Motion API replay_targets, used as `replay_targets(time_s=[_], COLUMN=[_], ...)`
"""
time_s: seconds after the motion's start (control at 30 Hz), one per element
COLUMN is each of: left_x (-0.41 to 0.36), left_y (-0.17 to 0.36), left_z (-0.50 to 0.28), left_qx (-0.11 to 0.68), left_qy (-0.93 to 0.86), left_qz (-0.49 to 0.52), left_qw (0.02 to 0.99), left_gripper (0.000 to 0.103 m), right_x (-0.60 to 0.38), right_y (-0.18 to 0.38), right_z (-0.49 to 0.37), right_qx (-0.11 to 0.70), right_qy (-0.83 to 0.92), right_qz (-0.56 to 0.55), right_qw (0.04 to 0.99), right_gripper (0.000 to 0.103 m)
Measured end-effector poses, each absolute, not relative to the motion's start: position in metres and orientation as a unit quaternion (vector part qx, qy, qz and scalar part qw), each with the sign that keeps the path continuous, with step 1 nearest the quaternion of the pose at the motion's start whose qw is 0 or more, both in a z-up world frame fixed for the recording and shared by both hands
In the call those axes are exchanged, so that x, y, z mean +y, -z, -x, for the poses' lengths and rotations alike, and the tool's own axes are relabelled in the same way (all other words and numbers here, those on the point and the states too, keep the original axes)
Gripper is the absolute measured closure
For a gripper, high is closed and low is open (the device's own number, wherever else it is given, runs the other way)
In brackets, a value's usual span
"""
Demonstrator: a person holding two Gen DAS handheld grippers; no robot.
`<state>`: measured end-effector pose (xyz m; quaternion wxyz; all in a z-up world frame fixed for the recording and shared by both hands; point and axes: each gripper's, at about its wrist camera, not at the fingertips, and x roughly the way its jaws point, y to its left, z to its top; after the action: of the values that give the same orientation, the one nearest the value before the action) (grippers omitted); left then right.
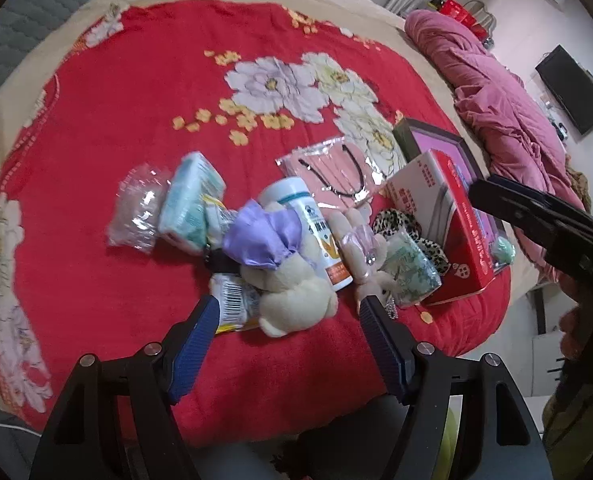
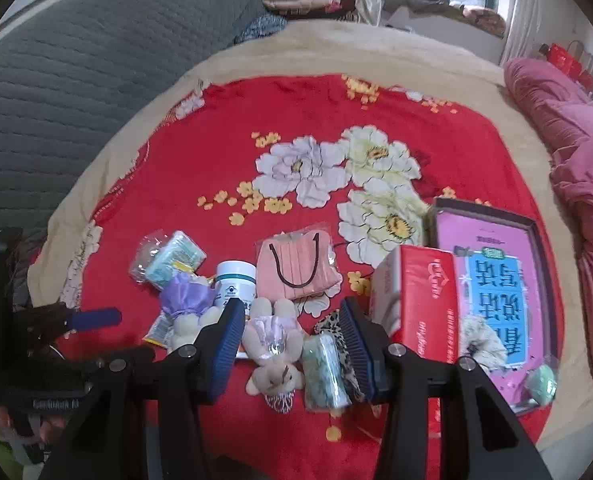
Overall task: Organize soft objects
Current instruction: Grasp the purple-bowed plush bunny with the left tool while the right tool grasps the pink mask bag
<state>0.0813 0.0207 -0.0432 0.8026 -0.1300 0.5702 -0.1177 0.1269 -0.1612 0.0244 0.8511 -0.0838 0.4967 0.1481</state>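
Two hand-held grippers above a bed covered by a red blanket with white flower print, on which a cluster of small items lies.

Left gripper: blue-padded fingers spread wide, holding nothing, its tips either side of the cream plush bear with a purple satin bow, which lies on its back near the bed's front edge. Under and beside the bear lies a yellow snack packet with a barcode.

Right gripper: fingers likewise spread and empty, framing the small beige plush rabbit in a lilac dress and a mint-green wrapped tissue pack. A leopard-print fabric scrunchie lies just behind the pack, touching the right finger.

Between the two plush toys lies a white cylindrical bottle with a teal label band. Behind it is a clear bag of pink face masks. To the left sit a pale green tissue packet and a clear crinkled plastic pouch, side by side.

At right, a red and white carton stands against an open dark-rimmed box with a pink printed lining. A pink quilt is bunched along the bed's right side.
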Motion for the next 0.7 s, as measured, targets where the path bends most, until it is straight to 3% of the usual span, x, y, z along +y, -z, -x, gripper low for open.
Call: replay_targets(time_s=[0.7], left_x=[0.008], left_y=[0.085], left_z=[-0.109], left_qx=[0.586], left_qy=[0.135], left_qz=[0.185], left_qw=[0.777], left_gripper=[0.029], right_x=[-0.150], right_y=[0.046], right_z=[-0.192], right_qx=[0.554], right_qy=[-0.134], right_qz=[0.102], right_qw=[0.815], right_gripper=[0.054])
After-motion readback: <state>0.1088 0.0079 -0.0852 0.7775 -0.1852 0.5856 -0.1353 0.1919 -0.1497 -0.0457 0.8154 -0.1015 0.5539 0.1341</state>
